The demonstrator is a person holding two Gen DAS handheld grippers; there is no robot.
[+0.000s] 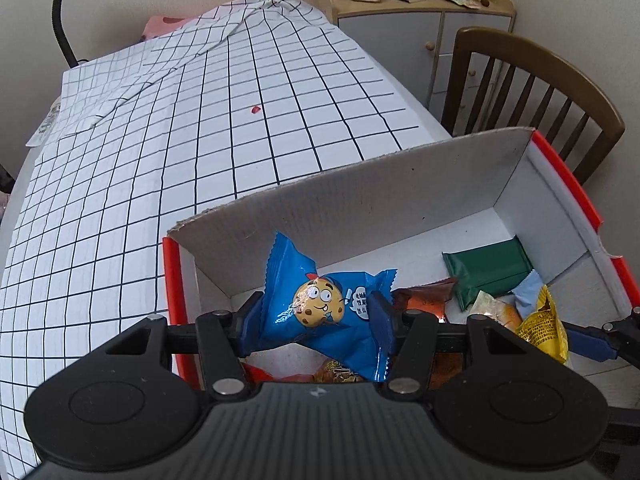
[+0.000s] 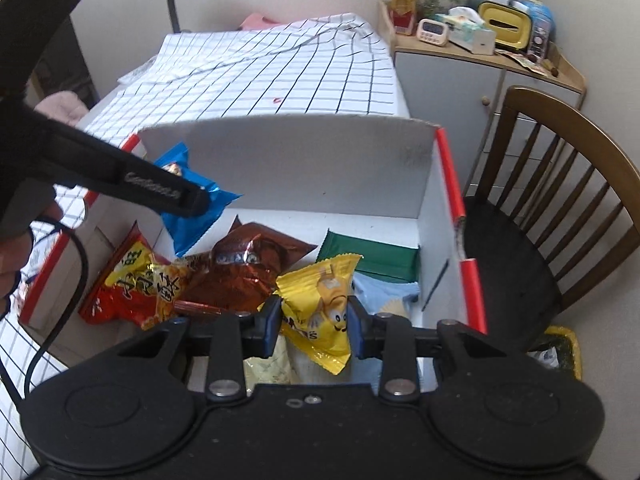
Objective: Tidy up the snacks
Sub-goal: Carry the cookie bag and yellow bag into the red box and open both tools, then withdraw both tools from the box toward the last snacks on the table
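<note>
My left gripper (image 1: 316, 312) is shut on a blue cookie snack packet (image 1: 320, 304) and holds it over the left part of a white cardboard box with red edges (image 1: 360, 184). My right gripper (image 2: 314, 320) is shut on a yellow M&M's packet (image 2: 324, 304) over the same box (image 2: 288, 160). In the right wrist view the left gripper (image 2: 192, 200) comes in from the left with the blue packet (image 2: 188, 208). A green packet (image 2: 368, 256), a brown foil packet (image 2: 248, 268), a red-yellow packet (image 2: 136, 288) and a pale blue packet (image 2: 384, 292) lie in the box.
The box stands at the near end of a table with a white grid cloth (image 1: 200, 120). A wooden chair (image 2: 560, 216) stands to the right. A cabinet (image 2: 460, 92) with a timer, tissues and bottles is behind. A lamp stem (image 1: 60, 12) rises at the far left.
</note>
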